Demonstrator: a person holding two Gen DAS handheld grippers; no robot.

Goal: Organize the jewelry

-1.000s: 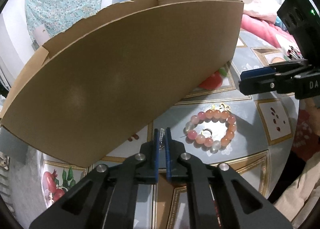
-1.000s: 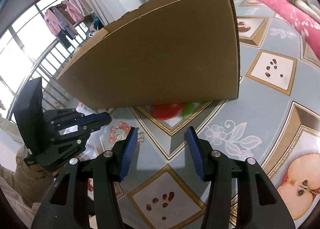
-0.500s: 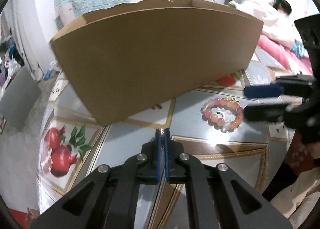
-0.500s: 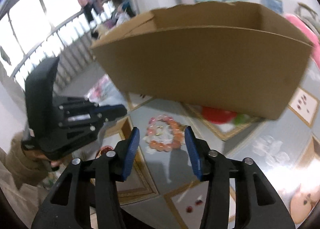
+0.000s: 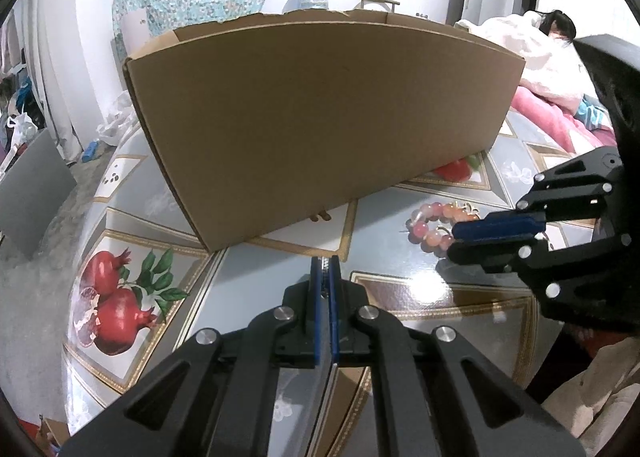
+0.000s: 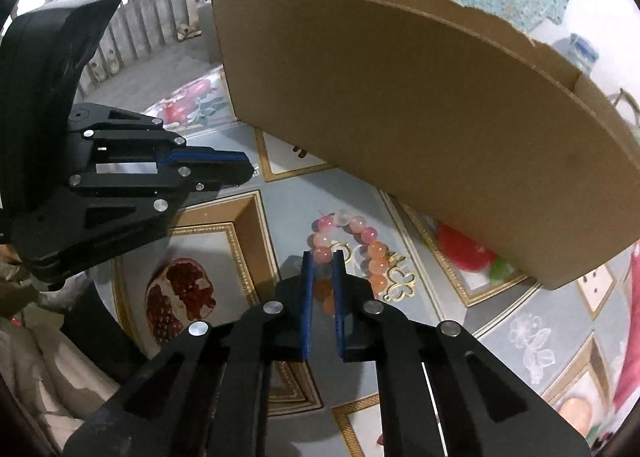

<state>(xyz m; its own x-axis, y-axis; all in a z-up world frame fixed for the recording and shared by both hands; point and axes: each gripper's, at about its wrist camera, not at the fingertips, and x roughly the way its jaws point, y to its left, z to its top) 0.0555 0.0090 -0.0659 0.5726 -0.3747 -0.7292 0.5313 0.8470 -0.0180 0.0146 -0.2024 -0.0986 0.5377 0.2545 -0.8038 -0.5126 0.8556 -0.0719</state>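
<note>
A bracelet of pink and orange beads (image 6: 370, 235) lies on the patterned tablecloth in front of a big cardboard box (image 6: 400, 105). My right gripper (image 6: 323, 257) points down at it and its jaws are closing. A pink bead fills the gap between its blue pads. From the left wrist view, the right gripper (image 5: 456, 239) covers the right half of the bracelet (image 5: 426, 213). A small gold ring (image 6: 340, 247) lies inside the loop, and a gold butterfly piece (image 6: 396, 283) lies beside it. My left gripper (image 5: 326, 263) is shut, with a thin silvery piece showing between its tips.
The box (image 5: 320, 117) stands open-topped close behind both grippers. The left gripper (image 6: 248, 169) hovers left of the bracelet. The tablecloth (image 5: 120, 297) drops off at the left edge. A person lies on pink bedding (image 5: 552, 57) at the far right.
The right gripper swung over from beside the bracelet to right above it, and its jaws narrowed around a bead. The left gripper drifted left along the box front and stayed shut.
</note>
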